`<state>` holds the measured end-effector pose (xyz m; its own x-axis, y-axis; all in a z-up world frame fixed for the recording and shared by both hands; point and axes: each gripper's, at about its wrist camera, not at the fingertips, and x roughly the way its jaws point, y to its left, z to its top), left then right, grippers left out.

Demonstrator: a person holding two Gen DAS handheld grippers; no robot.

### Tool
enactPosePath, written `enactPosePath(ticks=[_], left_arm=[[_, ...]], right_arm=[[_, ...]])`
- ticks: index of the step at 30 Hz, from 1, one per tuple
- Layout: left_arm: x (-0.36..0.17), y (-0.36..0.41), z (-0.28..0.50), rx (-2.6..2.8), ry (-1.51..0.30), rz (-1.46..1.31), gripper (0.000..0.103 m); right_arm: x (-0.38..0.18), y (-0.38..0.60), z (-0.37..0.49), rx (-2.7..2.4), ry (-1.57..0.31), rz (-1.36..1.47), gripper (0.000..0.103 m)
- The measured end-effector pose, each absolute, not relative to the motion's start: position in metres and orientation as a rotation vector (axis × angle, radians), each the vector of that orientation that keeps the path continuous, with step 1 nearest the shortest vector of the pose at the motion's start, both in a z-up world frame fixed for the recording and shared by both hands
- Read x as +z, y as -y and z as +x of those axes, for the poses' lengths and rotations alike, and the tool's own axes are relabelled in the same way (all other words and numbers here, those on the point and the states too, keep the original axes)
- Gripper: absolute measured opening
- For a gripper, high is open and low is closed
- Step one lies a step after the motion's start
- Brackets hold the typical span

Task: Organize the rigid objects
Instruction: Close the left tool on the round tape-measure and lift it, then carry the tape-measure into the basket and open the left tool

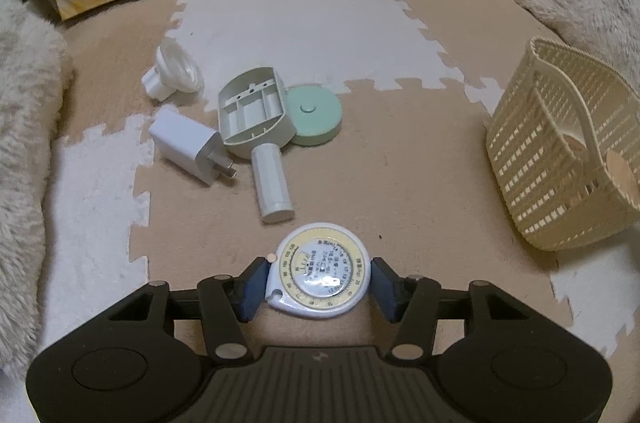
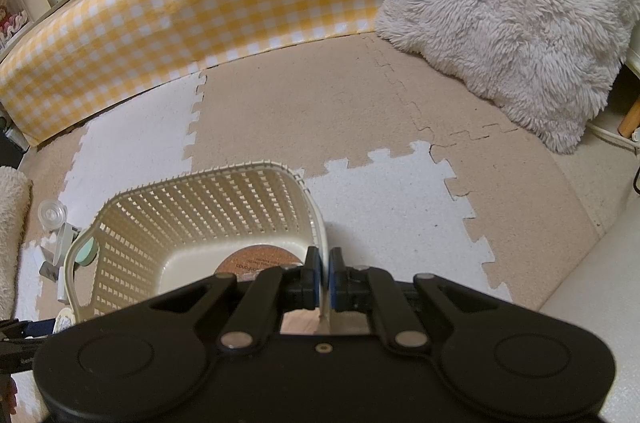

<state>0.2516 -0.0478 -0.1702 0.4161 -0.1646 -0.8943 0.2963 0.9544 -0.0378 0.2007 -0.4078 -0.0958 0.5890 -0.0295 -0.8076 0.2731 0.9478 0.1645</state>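
Gripping a round white tape measure [image 1: 320,273] with your left gripper [image 1: 318,283], blue pads pressing its sides just above the foam mat [image 1: 420,183]. Its yellow dial ring has numbers and small print, too blurry to read. Your right gripper [image 2: 325,277] is clenched on the cream lattice basket [image 2: 208,211] rim; a brown disc [image 2: 256,261] inside has unreadable lettering.

Your right gripper [image 2: 325,277] blocks the near wall of the basket [image 2: 208,199] and part of the brown round label [image 2: 256,259] on its bottom; the label's print is too small to read. In the left wrist view the basket runs off the right edge. The basket's handle hides most of the green disc [image 2: 89,250]
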Motion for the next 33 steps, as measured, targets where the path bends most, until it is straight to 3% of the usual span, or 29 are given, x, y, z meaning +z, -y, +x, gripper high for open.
enactPosePath(ticks=[12,21,33], left_arm=[[-0.146,0.061,0.235,-0.392,-1.089,0.061,0.056],[-0.085,0.085,0.209,-0.520,-0.908,-0.039,0.056],[-0.066,0.191,0.231,-0.665,-0.838,0.177,0.056]], right_arm=[[-0.097,0.409,0.200,-0.177,-0.929,0.287,0.005],[-0.096,0.408,0.202,-0.177,-0.937,0.289,0.005],[-0.095,0.410,0.202,-0.174,-0.943,0.302,0.005]])
